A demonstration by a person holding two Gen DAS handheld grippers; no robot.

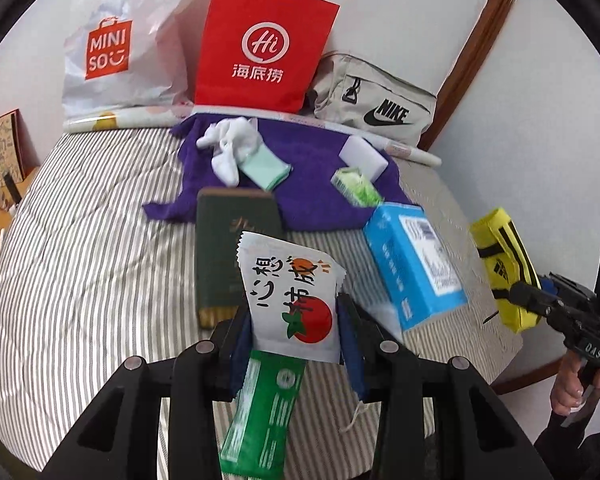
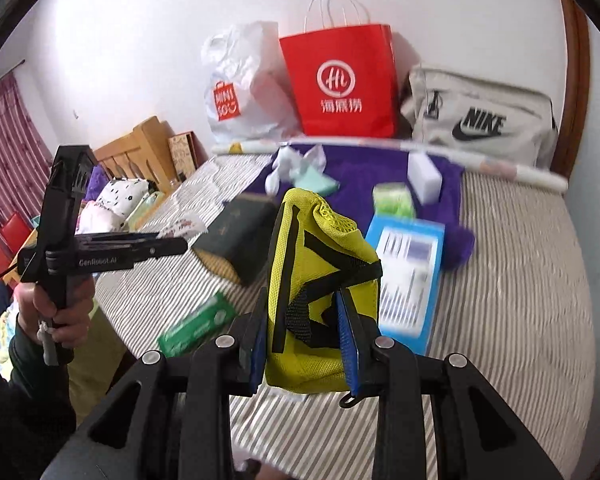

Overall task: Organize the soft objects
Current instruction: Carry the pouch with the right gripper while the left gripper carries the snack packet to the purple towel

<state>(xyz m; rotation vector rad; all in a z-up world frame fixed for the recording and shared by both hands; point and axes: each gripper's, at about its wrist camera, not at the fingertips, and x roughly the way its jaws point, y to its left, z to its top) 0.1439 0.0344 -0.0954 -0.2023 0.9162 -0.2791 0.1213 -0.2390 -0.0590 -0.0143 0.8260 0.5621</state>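
— So, both of your grippers are loaded. Your left gripper (image 1: 296,320) has its jaws clenched on the white packet (image 1: 290,292) with the tomato print, held up above the striped bed (image 1: 80,280). Your right gripper (image 2: 304,344) is clamped on the yellow pouch (image 2: 320,280), also lifted clear.

— Where should they go?

— Likely the purple towel (image 1: 320,184), where the socks (image 1: 228,148), the sponge (image 1: 360,152) and the green pack (image 1: 358,188) already lie (my guess, going by how they're gathered). Bring one hand in at a time so the two tools don't cross.

— Anything to watch?

— Keep the packet pinched low and level; it's thin and could slip. Lower the pouch until it rests on the towel before you let go, clear of the blue box (image 1: 412,268) and the dark book (image 1: 232,248).
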